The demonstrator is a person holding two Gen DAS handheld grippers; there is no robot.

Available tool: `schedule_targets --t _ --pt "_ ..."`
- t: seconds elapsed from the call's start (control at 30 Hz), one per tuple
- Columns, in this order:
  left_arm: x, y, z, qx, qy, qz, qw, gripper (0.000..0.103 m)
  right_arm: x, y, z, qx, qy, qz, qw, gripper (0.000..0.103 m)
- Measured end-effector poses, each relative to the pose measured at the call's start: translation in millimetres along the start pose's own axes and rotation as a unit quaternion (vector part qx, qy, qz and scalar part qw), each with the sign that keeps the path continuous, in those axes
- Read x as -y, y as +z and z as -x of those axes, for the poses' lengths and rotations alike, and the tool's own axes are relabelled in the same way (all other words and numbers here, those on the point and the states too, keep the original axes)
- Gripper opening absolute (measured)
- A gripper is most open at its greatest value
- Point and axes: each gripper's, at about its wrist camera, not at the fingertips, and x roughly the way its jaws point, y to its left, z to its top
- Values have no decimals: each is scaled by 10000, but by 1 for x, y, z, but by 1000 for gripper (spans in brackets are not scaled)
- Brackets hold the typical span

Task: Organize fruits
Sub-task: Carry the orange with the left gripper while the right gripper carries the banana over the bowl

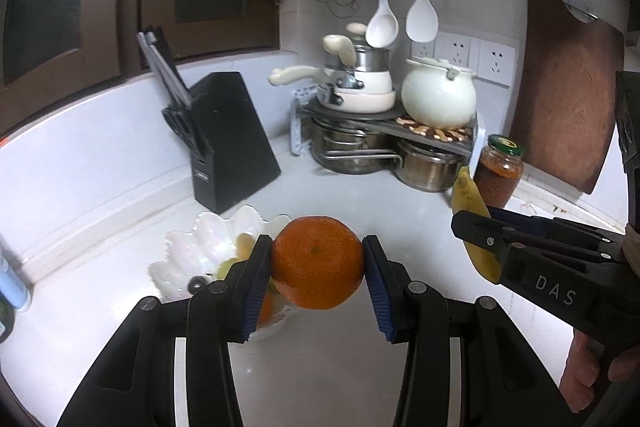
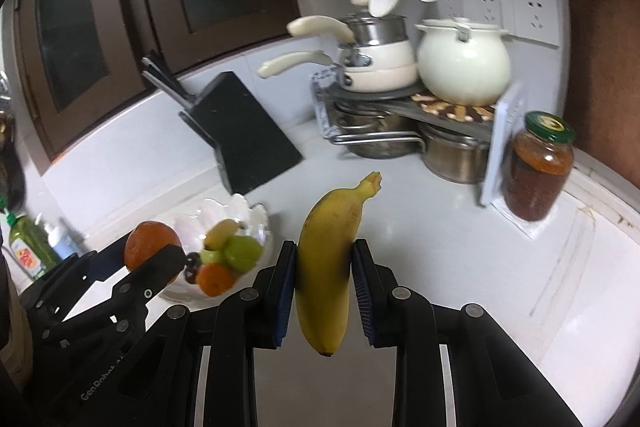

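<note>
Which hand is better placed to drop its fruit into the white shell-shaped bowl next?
Probably left: its gripper holds the round orange right beside the bowl; the right's yellow banana hangs farther away.

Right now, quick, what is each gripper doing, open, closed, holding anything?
Left gripper: closed on the orange, held above the counter.
Right gripper: closed on the banana, also lifted.

Bare counter [image 2: 440, 227] between bowl [image 2: 256, 215] and jar [image 2: 536, 171].
</note>
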Motion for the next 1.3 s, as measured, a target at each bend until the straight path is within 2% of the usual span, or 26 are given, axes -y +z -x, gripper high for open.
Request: schedule_targets --t 0.73,1.3 --pt "-73 -6 16 59 795 278 9964 45 -79 11 -37 -84 818 523 9952 29" --pt "-117 -13 -14 -251 742 421 9960 45 -127 29 -88 -349 1341 958 9857 29"
